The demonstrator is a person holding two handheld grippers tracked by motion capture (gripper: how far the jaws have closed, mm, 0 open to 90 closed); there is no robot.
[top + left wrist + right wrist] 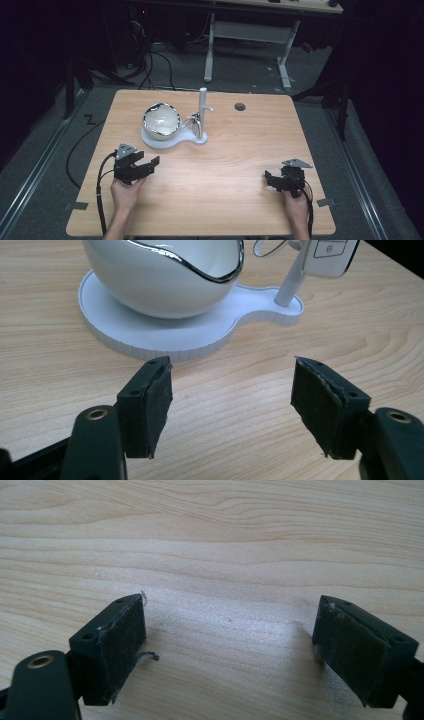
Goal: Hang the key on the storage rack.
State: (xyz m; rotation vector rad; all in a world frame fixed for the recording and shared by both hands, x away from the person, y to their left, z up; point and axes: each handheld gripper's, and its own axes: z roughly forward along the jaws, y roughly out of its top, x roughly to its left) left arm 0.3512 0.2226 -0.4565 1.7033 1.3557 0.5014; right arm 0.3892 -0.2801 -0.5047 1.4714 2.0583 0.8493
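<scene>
The left claw (148, 165) sat wide open and empty on the wooden bench (230, 150), its jaws pointing at the white bowl (161, 120) just ahead on a white stand (192, 139), whose post (202, 107) carried a key fob (327, 255). The right claw (272, 181), well apart, gaped equally empty over bare wood.

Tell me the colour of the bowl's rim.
Shiny silver on the white bowl, clearest in the left gripper view.

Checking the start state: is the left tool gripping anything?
No; the left tool stands open over bare table, short of the white base.
</scene>
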